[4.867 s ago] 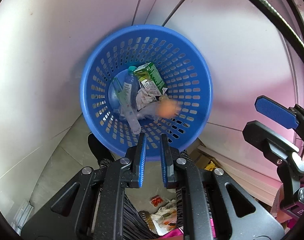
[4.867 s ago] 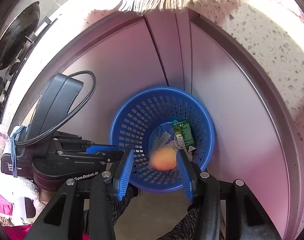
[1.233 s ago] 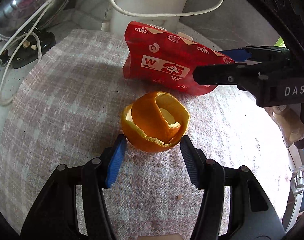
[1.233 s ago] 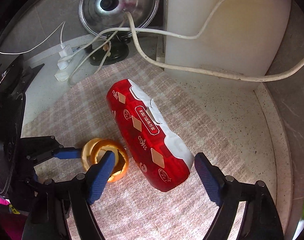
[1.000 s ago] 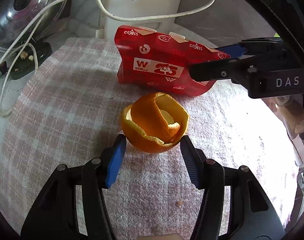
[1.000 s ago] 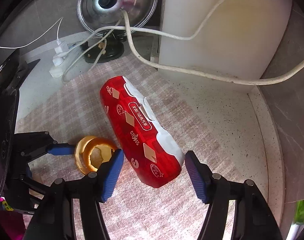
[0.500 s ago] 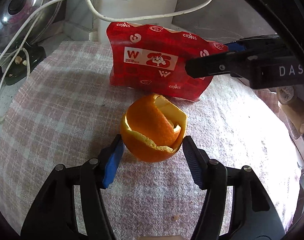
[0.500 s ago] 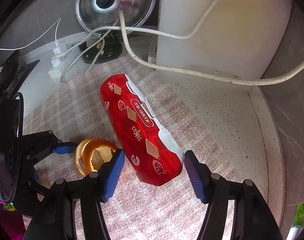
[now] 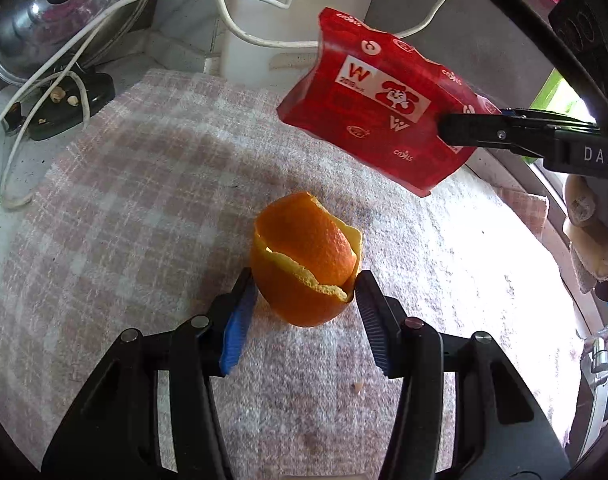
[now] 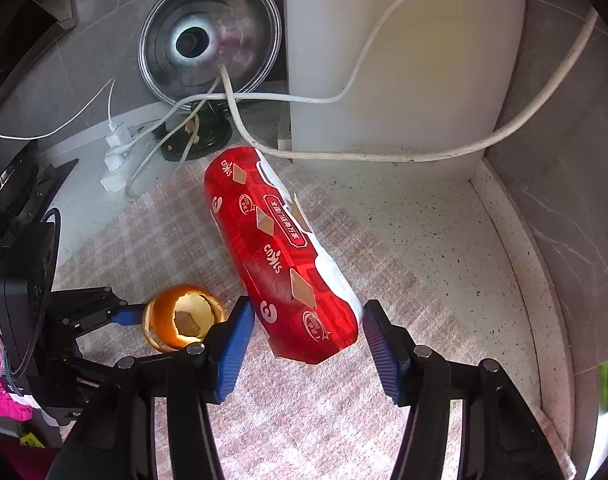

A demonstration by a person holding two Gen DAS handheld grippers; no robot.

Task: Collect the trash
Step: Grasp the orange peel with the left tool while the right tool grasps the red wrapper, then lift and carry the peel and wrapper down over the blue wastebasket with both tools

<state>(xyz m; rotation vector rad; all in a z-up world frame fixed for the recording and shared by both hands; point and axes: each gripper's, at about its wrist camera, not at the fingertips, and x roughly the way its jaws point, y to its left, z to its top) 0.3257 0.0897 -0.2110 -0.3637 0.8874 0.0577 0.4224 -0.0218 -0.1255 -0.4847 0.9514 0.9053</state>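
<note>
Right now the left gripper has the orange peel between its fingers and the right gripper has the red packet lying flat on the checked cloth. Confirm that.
Not quite: the red packet is lifted clear of the checked cloth, held in the closing right gripper, as the left wrist view shows. The orange peel is indeed between the left gripper's fingers.

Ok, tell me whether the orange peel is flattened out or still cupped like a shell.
Cupped. The orange peel stands as a hollow shell on the checked cloth; the right wrist view shows its pale inside through the open top.
</note>
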